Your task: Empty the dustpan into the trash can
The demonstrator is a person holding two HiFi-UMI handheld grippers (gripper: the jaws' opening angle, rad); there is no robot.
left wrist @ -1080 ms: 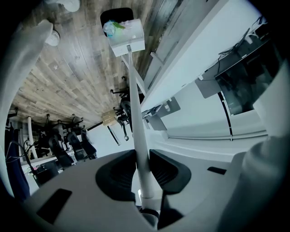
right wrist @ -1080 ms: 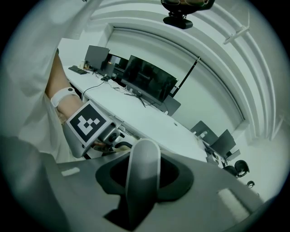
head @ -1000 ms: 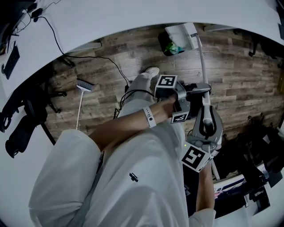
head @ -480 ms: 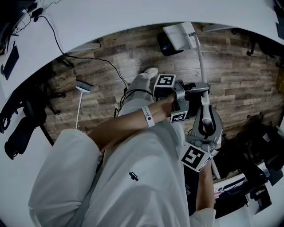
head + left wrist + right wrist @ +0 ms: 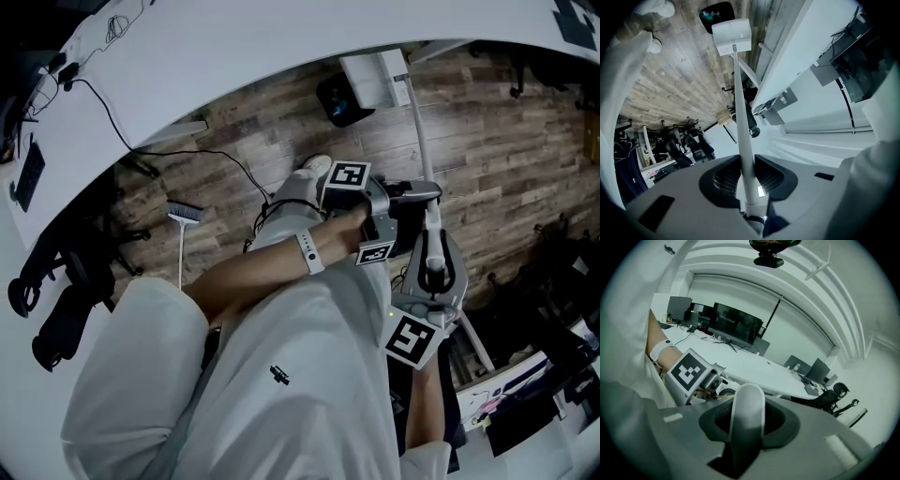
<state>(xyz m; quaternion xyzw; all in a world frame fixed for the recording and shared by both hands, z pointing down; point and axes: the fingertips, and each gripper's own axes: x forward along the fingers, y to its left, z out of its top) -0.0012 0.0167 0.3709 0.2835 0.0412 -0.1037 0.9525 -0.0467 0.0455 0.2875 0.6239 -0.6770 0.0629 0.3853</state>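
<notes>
A white dustpan (image 5: 375, 80) hangs on a long white handle (image 5: 419, 141) over the black trash can (image 5: 336, 101), hiding part of its mouth. My left gripper (image 5: 424, 193) is shut on the handle's upper part, and in the left gripper view the handle (image 5: 740, 117) runs from the jaws out to the dustpan (image 5: 732, 36), with the trash can (image 5: 716, 11) just beyond. My right gripper (image 5: 433, 270) is shut on the handle's rounded top grip (image 5: 747, 411). The left gripper's marker cube (image 5: 689, 371) shows beside it.
A broom (image 5: 180, 246) lies on the wooden floor at the left. A cable (image 5: 230, 159) runs across the floor near the person's shoe (image 5: 314, 167). A white desk (image 5: 234, 56) curves along the top. Dark chairs and boxes (image 5: 525, 384) crowd the right.
Both grippers have risen a little with the handle. The dustpan has swung further over the trash can, and less of the can's inside shows than before.
</notes>
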